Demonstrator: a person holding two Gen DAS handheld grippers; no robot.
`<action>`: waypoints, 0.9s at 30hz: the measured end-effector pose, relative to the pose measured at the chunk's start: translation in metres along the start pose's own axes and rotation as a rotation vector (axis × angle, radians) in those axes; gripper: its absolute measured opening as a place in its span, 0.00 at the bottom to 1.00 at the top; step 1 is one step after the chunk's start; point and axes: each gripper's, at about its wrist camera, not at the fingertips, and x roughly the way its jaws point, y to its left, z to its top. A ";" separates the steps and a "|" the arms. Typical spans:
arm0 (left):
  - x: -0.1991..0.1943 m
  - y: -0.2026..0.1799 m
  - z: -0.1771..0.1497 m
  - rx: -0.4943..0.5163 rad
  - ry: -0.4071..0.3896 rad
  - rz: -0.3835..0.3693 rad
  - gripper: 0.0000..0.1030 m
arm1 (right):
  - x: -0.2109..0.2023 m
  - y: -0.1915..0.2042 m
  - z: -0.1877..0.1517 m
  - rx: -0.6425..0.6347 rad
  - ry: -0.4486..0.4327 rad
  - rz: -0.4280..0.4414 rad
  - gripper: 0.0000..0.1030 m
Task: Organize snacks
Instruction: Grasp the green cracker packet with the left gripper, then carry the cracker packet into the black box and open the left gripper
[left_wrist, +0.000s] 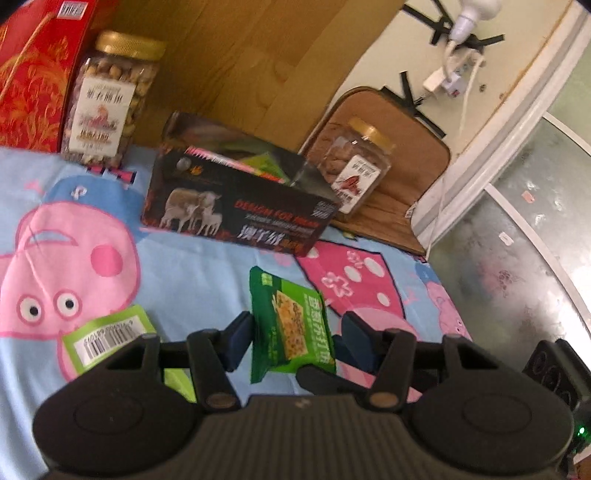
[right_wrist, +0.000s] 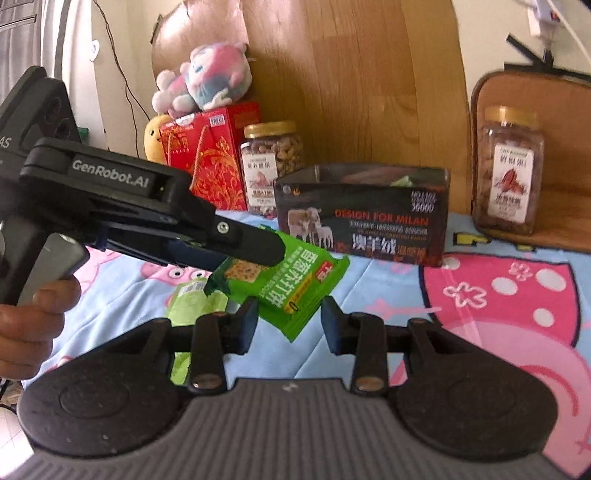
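Crackers first: the green packet is hanging in the air above the cartoon bedsheet, tilted, with its printed face turned toward you. You are pinching it with the left gripper, whose dark pads are pressing on its two sides, so that claw is clamped on the packet. You are also bringing the right gripper up from below, and the packet's lower corner is sitting between its fingers; whether those pads are pressing on the wrapper or only standing beside it cannot be told. Your hand is wrapping around the left tool's handle at the edge of the right wrist view. Just beneath and to the left, a paler green packet is lying flat on the sheet. Farther back, an open black box is standing on the sheet with other wrappers showing inside it. Behind it, a gold-lidded nut jar is standing beside a red gift box, and a second jar is sitting well apart to the right on a brown mat. A pink plush toy is resting on top of the red box.
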 end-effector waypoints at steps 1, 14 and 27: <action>0.006 0.004 -0.002 -0.011 0.016 0.004 0.51 | 0.002 0.000 -0.002 -0.001 0.007 -0.001 0.39; 0.023 0.022 -0.022 -0.073 0.058 0.037 0.58 | 0.001 -0.001 -0.027 -0.062 0.099 -0.021 0.55; -0.001 -0.021 0.053 0.095 -0.082 0.079 0.45 | 0.001 0.000 0.041 -0.130 -0.099 -0.056 0.31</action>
